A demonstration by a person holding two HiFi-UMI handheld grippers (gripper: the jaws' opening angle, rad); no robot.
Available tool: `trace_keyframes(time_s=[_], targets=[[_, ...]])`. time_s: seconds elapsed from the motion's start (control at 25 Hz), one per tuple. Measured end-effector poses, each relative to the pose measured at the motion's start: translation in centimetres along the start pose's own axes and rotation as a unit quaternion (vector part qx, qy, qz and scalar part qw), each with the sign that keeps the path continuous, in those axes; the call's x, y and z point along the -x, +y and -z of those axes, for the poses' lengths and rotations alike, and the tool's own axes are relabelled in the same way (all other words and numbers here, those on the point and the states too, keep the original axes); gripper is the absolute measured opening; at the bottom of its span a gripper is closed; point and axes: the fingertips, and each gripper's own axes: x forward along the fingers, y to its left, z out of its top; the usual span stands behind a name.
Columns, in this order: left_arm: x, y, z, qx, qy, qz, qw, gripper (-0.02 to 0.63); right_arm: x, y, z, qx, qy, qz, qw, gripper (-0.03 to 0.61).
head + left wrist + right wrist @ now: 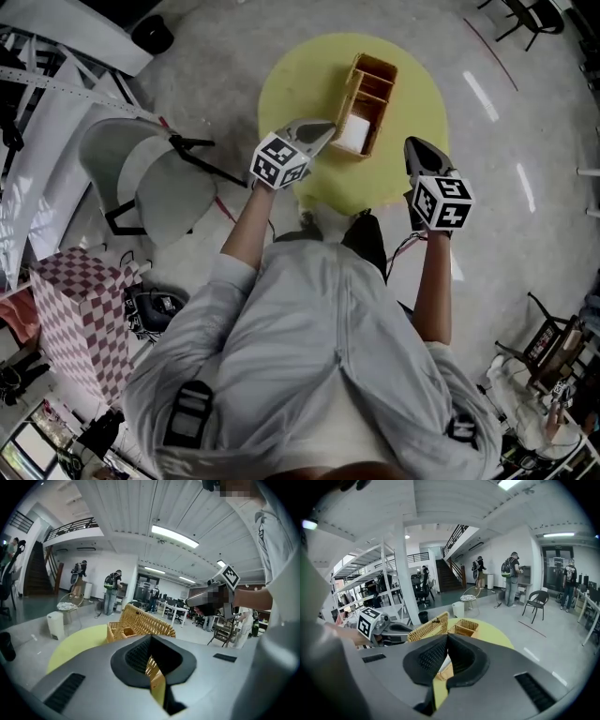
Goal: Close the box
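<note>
An open wicker box [372,98] stands on the round yellow table [300,84], with something white [353,134] in its near compartment. Its woven lid [145,620] stands raised, and shows again as the lid [427,628] left of the box [464,627] in the right gripper view. My left gripper [323,131] is shut and empty, its tip just short of the box's near left corner. My right gripper [415,145] is also shut and empty, to the right of the box over the table's edge. The left gripper [151,639] and the right gripper [446,637] both point at the box.
Two grey chairs [150,183] stand left of the table and a checkered box [80,319] sits on the floor lower left. A white bin [55,624], a black chair [536,603], shelving [389,573] and several people stand further off in the hall.
</note>
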Motion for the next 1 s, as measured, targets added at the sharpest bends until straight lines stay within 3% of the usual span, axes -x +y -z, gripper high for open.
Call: trace_keyframes(time_s=[0.2, 0.44, 0.72, 1.0], targets=[[-3.9, -2.5, 2.7, -0.013, 0.071, 0.028, 0.997, 0.029, 1.1, -1.3, 1.4, -0.013, 0.004, 0.016, 1.0, 0.023], [-6.9, -3.5, 7.5, -0.03, 0.173, 0.004, 0.9844, 0.029, 2.1, -3.3, 2.5, -0.029, 0.007, 0.028, 0.999, 0.023], [-7.0, -3.1, 7.6, -0.027, 0.184, -0.01, 0.9824, 0.029, 2.0, -4.5, 2.5, -0.037, 0.009, 0.03, 0.999, 0.023], [-6.0, -1.6, 2.8, -0.018, 0.133, -0.034, 0.9904, 0.029, 1.4, -5.2, -0.7, -0.011, -0.01, 0.02, 1.0, 0.023]])
